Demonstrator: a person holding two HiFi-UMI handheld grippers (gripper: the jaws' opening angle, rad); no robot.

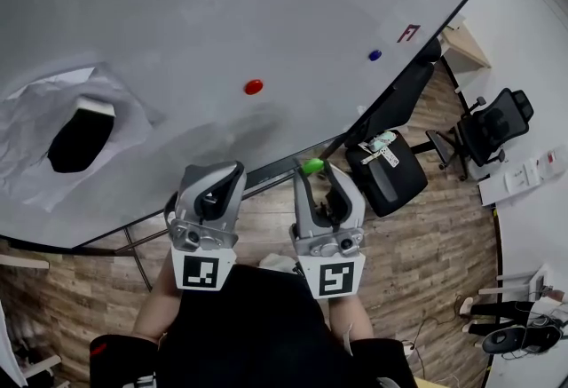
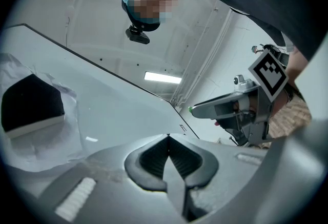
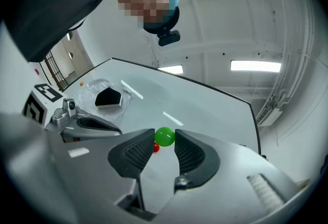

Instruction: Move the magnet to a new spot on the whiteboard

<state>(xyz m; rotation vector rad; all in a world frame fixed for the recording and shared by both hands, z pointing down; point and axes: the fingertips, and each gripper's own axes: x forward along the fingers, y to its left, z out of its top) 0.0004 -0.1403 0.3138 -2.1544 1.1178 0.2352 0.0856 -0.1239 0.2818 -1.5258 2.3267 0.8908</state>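
Far left of the red magnet (image 1: 254,86), a black eraser (image 1: 80,138) lies on a crumpled sheet (image 1: 35,111) on the whiteboard (image 1: 266,4). Below and a little left of the red magnet, off the board's lower edge, hangs the left gripper (image 1: 217,171). Its own view shows its jaws pressed together with nothing between them, so it is idle.

Below and to the right of the red magnet is the right gripper (image 1: 315,171), its jaws clamped on the green magnet (image 1: 311,166) at the very tips. The task's thing is thus in the grip and off the board. In the right gripper view the green magnet (image 3: 164,136) sits pinched between the two ribbed pads, and the red magnet (image 3: 156,147) shows just past it, low and slightly left, on the board beyond.

What the placing turns on is this: the board lies straight ahead of the right jaws, and the round magnet has no long axis to line up — only its flat side has to meet the surface. The right hand is the one to go forward, probably aiming for bare board well apart from the red magnet.

Further right of the red magnet, and higher, a blue magnet (image 1: 374,55) sits near the board's edge.
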